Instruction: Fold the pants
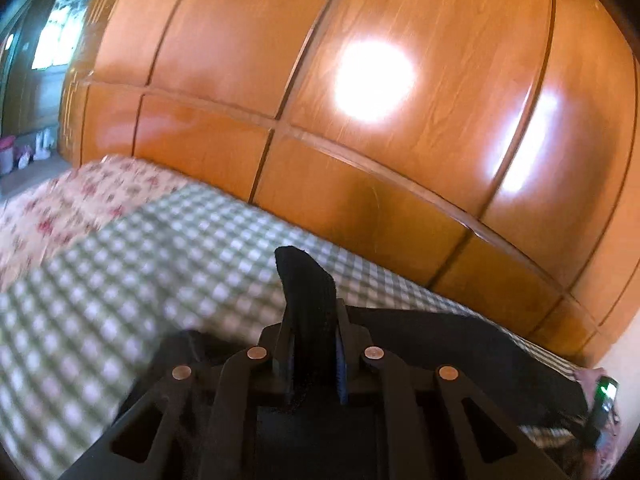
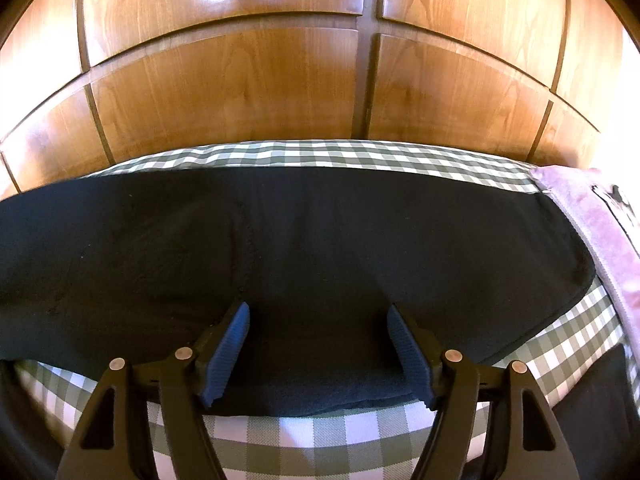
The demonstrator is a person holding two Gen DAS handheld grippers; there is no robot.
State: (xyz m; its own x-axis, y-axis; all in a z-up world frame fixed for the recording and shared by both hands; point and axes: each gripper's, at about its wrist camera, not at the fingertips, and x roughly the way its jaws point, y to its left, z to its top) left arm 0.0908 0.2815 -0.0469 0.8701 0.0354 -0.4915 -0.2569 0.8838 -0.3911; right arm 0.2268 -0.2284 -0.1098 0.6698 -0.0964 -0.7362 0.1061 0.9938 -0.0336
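Note:
The black pants (image 2: 312,232) lie flat across the green-and-white checked bed cover (image 2: 320,436) in the right wrist view. My right gripper (image 2: 318,354) is open, its blue pads (image 2: 230,352) spread just above the near edge of the pants. In the left wrist view my left gripper (image 1: 312,344) is shut on a fold of the black pants (image 1: 310,284), which sticks up between the fingers. The rest of the pants (image 1: 460,340) trail to the right over the checked cover (image 1: 140,280).
A glossy wooden panelled wardrobe (image 1: 360,140) stands right behind the bed. A floral sheet (image 1: 80,196) lies at the left. A pink-purple garment (image 2: 600,216) lies at the right end of the pants. A doorway and floor items (image 1: 24,152) show far left.

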